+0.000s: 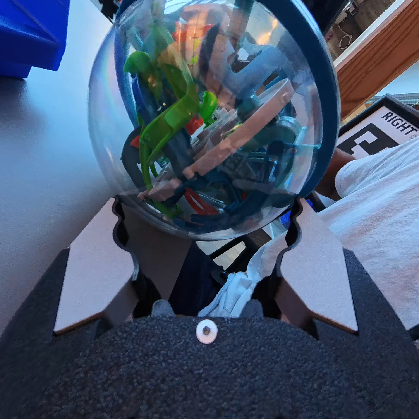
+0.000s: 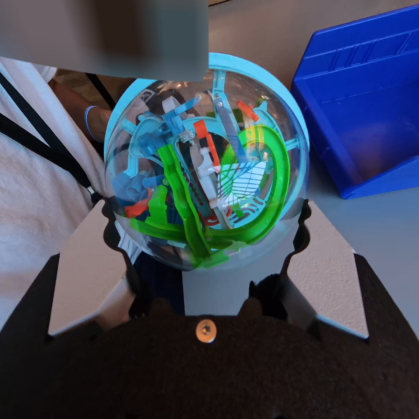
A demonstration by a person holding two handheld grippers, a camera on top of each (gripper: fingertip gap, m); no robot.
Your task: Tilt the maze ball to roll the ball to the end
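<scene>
The maze ball [image 1: 213, 118] is a clear sphere with a blue ring and green, orange, blue and white tracks inside. It fills the left wrist view and also shows in the right wrist view [image 2: 206, 163]. My left gripper [image 1: 207, 204] is shut on its lower part, with a fingertip touching each side. My right gripper [image 2: 205, 204] holds it the same way from the opposite side. The ball is lifted off the table. I cannot make out the small rolling ball inside. A black-and-white marker plate [image 1: 371, 138] on the right gripper shows past the sphere.
A blue plastic bin [image 2: 358, 102] stands on the grey table [image 2: 362, 226] next to the ball, and also shows in the left wrist view [image 1: 29, 34]. A person in a white shirt [image 2: 34, 181] is close behind. A wooden edge [image 1: 374, 63] runs at upper right.
</scene>
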